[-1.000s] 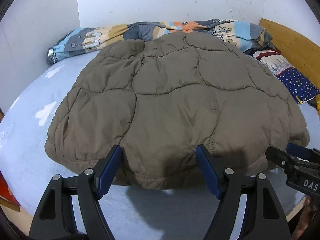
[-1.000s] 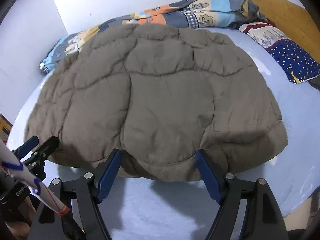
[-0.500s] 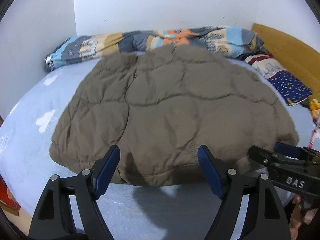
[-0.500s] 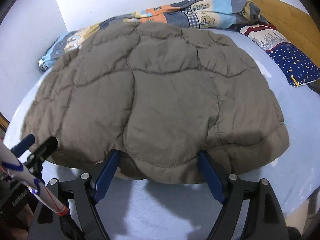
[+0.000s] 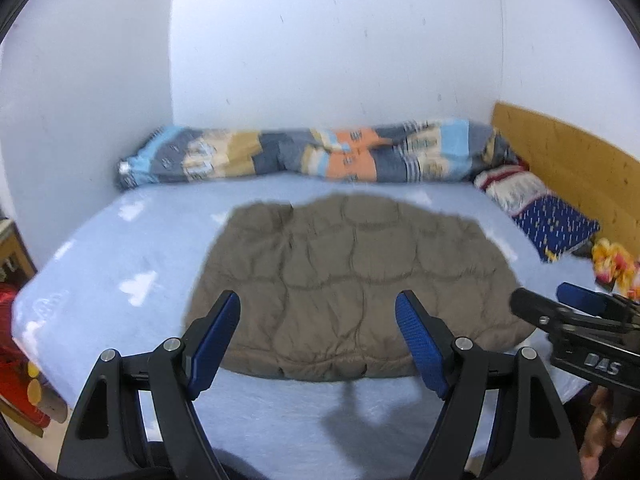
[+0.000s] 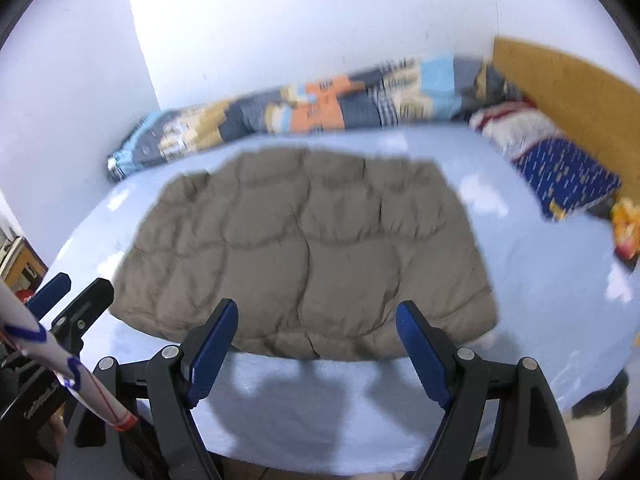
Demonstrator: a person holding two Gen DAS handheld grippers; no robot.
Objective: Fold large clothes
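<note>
A folded brown quilted jacket (image 5: 352, 280) (image 6: 308, 248) lies flat in the middle of the light blue bed (image 5: 132, 264) (image 6: 540, 300). My left gripper (image 5: 318, 312) is open, raised above the bed's near edge, with nothing between its blue pads. My right gripper (image 6: 316, 316) is open too, also lifted clear of the jacket and empty. In the left wrist view the right gripper (image 5: 560, 304) shows at the right edge. At the left edge of the right wrist view the left gripper (image 6: 70, 294) is visible.
A rolled patterned blanket (image 5: 312, 156) (image 6: 304, 112) runs along the wall behind the jacket. A star-print pillow (image 5: 556, 220) (image 6: 572, 176) and a wooden headboard (image 5: 568, 160) are at the right. A red and yellow toy (image 5: 616, 268) lies near the pillow. Red items (image 5: 12, 356) sit low at the left.
Both grippers have risen and pulled back from the jacket's near hem. The jacket now looks smaller and farther away, lying untouched on the bed.
</note>
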